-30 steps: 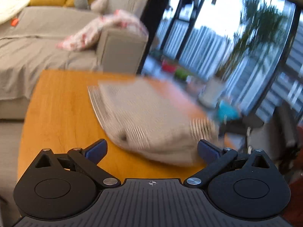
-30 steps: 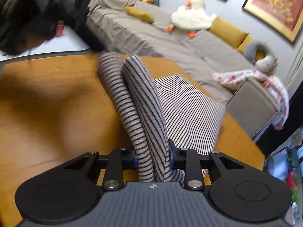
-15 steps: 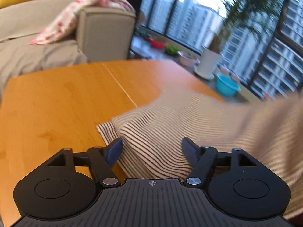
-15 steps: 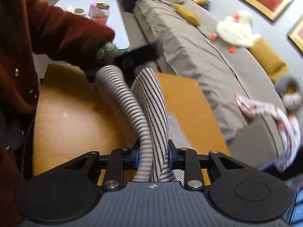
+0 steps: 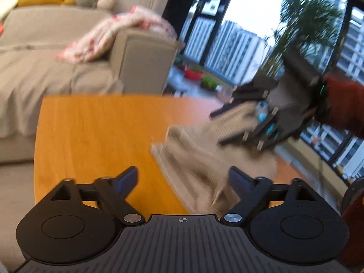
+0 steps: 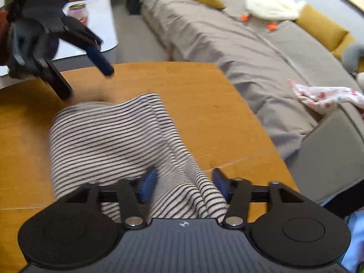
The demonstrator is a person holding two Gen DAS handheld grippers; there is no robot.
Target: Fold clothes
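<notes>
Striped garment (image 6: 109, 136) lies between the parted right hand-held gripper (image 6: 184, 182) fingers; left hand-held gripper (image 5: 183, 178) spread wide, empty.

I saw an orange-brown wooden counter (image 6: 200, 95) with a rounded far edge and a thin seam across its near right part. A striped, folded garment (image 6: 109, 134) lay directly on it, spread from the middle toward the near edge. From my left view the same counter (image 5: 95, 132) carried the garment (image 5: 195, 159) at its right side, badly blurred.

No readable text, labels or numbers
</notes>
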